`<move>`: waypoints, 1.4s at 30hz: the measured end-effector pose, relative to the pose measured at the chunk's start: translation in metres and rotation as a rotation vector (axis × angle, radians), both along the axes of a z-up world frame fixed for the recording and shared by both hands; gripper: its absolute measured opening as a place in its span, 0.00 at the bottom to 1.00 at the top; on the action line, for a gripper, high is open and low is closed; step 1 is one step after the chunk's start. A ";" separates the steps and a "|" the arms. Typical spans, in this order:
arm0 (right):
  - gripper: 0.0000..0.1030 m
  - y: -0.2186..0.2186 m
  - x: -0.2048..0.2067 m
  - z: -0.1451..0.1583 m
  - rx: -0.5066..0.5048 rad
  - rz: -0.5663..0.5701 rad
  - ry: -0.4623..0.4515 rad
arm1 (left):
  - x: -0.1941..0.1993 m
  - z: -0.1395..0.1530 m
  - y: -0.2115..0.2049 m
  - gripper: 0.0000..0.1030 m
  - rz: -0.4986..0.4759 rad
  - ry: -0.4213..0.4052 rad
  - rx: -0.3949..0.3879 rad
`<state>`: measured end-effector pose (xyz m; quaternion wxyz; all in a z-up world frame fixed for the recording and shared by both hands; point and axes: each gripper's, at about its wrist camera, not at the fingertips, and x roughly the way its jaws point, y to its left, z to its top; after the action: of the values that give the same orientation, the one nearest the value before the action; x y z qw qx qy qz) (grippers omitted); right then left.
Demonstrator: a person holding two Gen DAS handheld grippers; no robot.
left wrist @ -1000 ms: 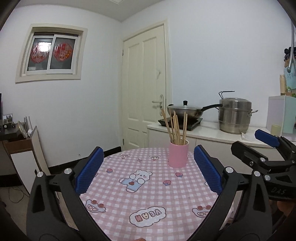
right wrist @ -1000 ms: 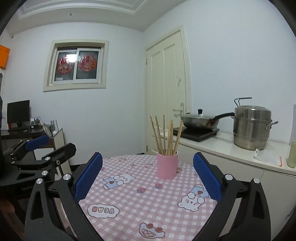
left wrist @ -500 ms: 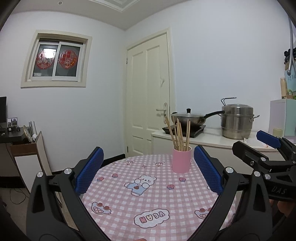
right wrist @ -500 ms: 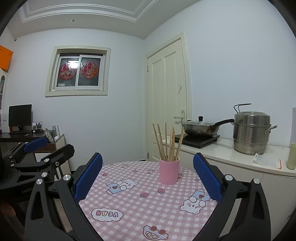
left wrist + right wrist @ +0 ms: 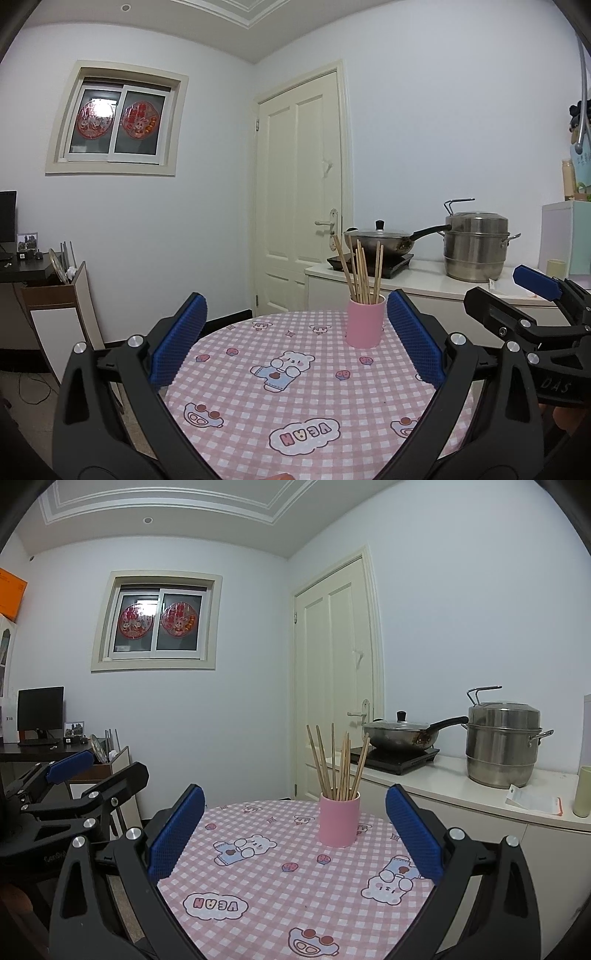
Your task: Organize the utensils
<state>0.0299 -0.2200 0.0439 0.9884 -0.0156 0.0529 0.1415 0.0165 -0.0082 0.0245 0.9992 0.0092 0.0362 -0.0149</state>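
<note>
Because nothing needs holding right now, the left gripper (image 5: 295, 332) and right gripper (image 5: 294, 829) both hang wide open and empty above the table (image 5: 236, 398). All the chopsticks (image 5: 338, 764) stand together in the pink cup (image 5: 339, 819), so the job looks done.

one pink cup (image 5: 339, 821), about eight wooden chopsticks (image 5: 341, 766) in it, one wok (image 5: 400, 734), one steamer pot (image 5: 502, 747)

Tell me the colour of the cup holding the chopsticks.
Plain pink. The cup, holding wooden chopsticks, shows best in the right wrist view.
</note>
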 end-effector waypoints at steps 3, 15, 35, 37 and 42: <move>0.92 0.000 0.000 0.000 0.002 -0.002 0.002 | -0.001 -0.001 -0.002 0.93 0.003 -0.006 0.005; 0.92 -0.004 -0.003 -0.001 0.003 -0.019 0.005 | -0.003 -0.002 -0.007 0.93 -0.006 -0.010 0.010; 0.92 -0.008 -0.004 -0.003 0.009 -0.022 0.010 | -0.002 -0.002 -0.006 0.93 -0.014 -0.003 0.012; 0.92 -0.008 -0.005 -0.003 0.008 -0.023 0.012 | -0.002 -0.002 -0.006 0.93 -0.015 -0.003 0.013; 0.92 -0.007 -0.005 -0.004 0.009 -0.025 0.014 | -0.002 -0.002 -0.006 0.93 -0.015 0.000 0.012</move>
<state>0.0252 -0.2272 0.0402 0.9898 -0.0096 0.0592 0.1294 0.0140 -0.0143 0.0220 0.9990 0.0154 0.0362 -0.0221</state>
